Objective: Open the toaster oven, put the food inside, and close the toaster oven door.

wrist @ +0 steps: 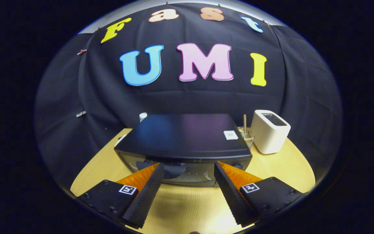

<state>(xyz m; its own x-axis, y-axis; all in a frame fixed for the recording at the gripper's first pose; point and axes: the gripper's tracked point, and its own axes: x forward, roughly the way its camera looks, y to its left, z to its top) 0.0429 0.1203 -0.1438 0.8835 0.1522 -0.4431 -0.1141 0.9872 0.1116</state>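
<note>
My tool (188, 169) is spread wide and holds nothing, just short of the toaster oven (183, 143) on the table (187, 201). Its door looks shut; any approach should come in level, centred on the front.

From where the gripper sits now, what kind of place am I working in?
Likely a staged kitchen-style test booth: a black toaster oven and a white toaster stand on a round wooden table, backed by a black cloth wall. The gripper is open, its fingers just ahead of the oven's closed door.
</note>
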